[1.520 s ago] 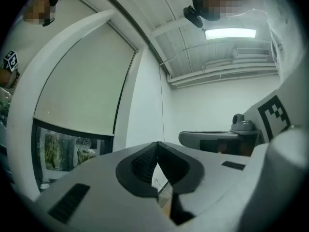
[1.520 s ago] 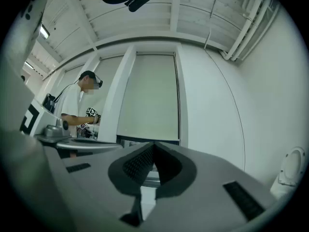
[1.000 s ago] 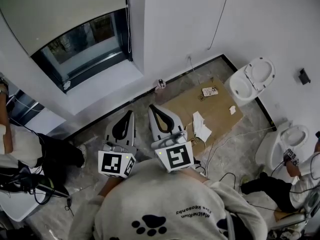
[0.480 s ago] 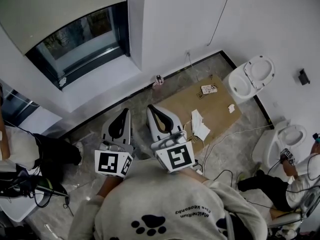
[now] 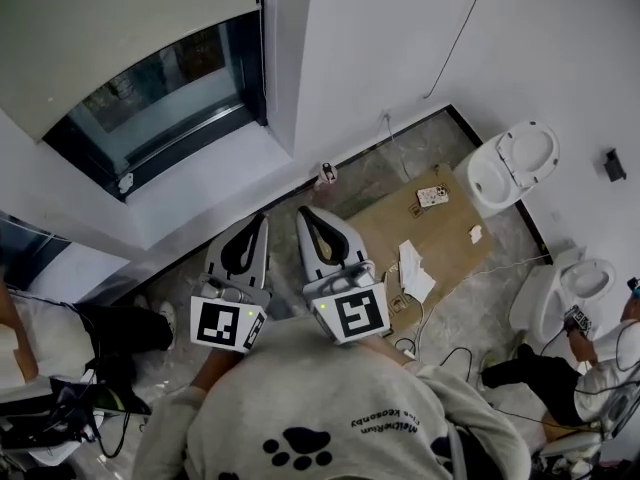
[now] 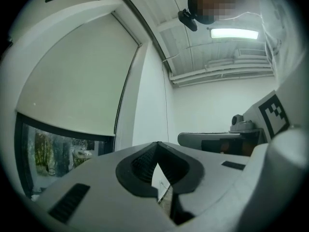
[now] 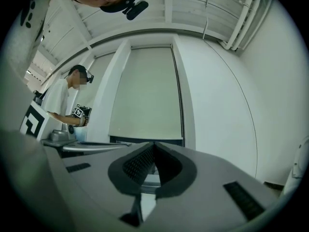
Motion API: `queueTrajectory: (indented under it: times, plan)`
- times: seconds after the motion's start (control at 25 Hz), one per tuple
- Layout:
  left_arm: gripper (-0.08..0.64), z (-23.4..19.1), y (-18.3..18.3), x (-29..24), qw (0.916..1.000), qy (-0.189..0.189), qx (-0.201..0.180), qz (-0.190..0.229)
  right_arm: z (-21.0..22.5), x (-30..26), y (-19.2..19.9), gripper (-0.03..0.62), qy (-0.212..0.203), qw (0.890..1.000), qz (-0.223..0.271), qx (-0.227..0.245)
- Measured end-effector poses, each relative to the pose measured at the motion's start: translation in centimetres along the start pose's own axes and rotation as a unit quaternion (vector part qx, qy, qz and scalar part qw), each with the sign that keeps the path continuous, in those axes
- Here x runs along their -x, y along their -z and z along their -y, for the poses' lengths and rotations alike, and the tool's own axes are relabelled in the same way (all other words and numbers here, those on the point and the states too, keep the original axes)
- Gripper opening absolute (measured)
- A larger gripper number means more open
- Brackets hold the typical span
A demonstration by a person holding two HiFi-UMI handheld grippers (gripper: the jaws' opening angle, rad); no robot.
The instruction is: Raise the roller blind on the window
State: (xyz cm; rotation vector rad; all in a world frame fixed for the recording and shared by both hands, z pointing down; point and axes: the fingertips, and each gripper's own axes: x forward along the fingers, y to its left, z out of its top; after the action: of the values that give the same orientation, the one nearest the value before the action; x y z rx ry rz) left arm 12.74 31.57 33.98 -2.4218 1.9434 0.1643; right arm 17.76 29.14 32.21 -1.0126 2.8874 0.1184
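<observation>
Both tools are travelling across the room together since the earlier frames, and the cardboard sheet (image 5: 430, 233) and the toilet (image 5: 515, 163) are sliding toward the right of the head view while the window (image 5: 170, 88) is holding in the upper left. As for the job, it is looking barely begun: the roller blind (image 5: 120, 28) is covering most of the window, leaving only a lower band of glass showing above the sill (image 5: 200, 173), so nearly all the raising is left to do. Whatever cord or chain works the blind is too fine to pick out, and nothing is in hand yet. Down at lower centre, the left tool (image 5: 260, 223) and the right tool (image 5: 305, 213) are sitting side by side, close together, both aiming up the frame toward the wall under the window and lying roughly level, marker cubes back by the person's chest. Each tool is showing its dark pads pressed together with nothing between them, and both are well apart from the blind.
</observation>
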Motion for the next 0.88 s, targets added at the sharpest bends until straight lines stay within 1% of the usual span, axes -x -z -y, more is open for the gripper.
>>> queueTrajectory:
  times: [0.32, 0.4, 0.52, 0.72, 0.88]
  plan:
    - [0.008, -7.8, -0.8, -6.6, 0.9983, 0.057, 0.001, -0.006, 2.6, -9.6, 0.3, 0.009, 0.059, 0.998, -0.005, -0.004]
    - [0.008, -9.4, -0.4, -7.5, 0.9977, 0.068, 0.003, -0.007, 2.7, -11.3, 0.6, 0.009, 0.069, 0.998, -0.002, -0.004]
    - [0.008, -11.1, 0.0, -8.6, 0.9968, 0.079, 0.006, -0.009, 2.9, -12.8, 1.8, 0.009, 0.086, 0.996, -0.017, -0.008]
    - [0.008, -12.7, 0.7, -9.5, 0.9959, 0.088, 0.018, -0.013, 3.0, -14.6, 2.4, 0.009, 0.093, 0.995, -0.028, -0.001]
    - [0.008, -13.5, 1.0, -10.2, 0.9948, 0.096, 0.027, -0.020, 2.9, -15.9, 2.0, 0.009, 0.091, 0.996, -0.021, 0.001]
